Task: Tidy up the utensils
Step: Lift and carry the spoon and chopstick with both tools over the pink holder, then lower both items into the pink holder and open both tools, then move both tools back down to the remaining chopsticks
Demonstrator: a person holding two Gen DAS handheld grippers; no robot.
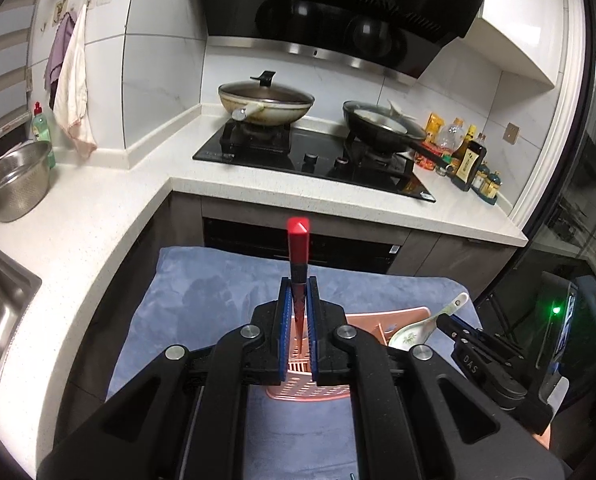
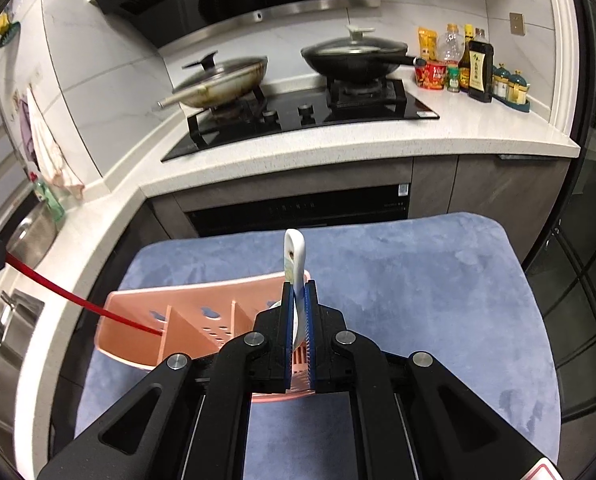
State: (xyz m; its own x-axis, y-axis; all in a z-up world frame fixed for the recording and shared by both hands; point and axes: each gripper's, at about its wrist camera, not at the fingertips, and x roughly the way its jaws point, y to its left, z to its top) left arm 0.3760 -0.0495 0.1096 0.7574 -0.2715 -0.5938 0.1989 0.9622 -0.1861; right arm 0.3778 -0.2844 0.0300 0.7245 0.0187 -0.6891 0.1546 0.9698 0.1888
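Left claw point(image 1: 298, 312) clamped narrow on a red chopstick point(image 1: 298, 256): square-section, blunt red end up, thin tip pointing down into the pink utensil caddy point(image 2: 186, 320). Stick sits roughly upright along the claw axis in the left wrist view; from the right wrist view the same chopstick point(image 2: 78, 300) runs as a slanted red line from the left edge down into the caddy's left compartment, tip at or near the divider, contact unclear. Right claw point(image 2: 298, 312) clamped narrow on a white ceramic spoon point(image 2: 295, 256); handle with a hanging hole sticks up above the pads, bowl hidden between them, above the caddy's right end. In the left wrist view the spoon point(image 1: 421, 328) shows a green floral print in the bowl, which sits just right of the caddy's rim point(image 1: 385, 314), with the right claw behind it. Caddy is perforated, with several dividers, lying on a blue cloth point(image 2: 417, 280). Beyond the caddy: worktop point(image 2: 337, 152) with black hob point(image 2: 298, 116), two lidded pans, sauce bottles point(image 2: 477, 68) to the right of it. Left of the caddy: steel colander point(image 1: 16, 184) and sink point(image 1: 2, 300). Nothing between either claw and the caddy.
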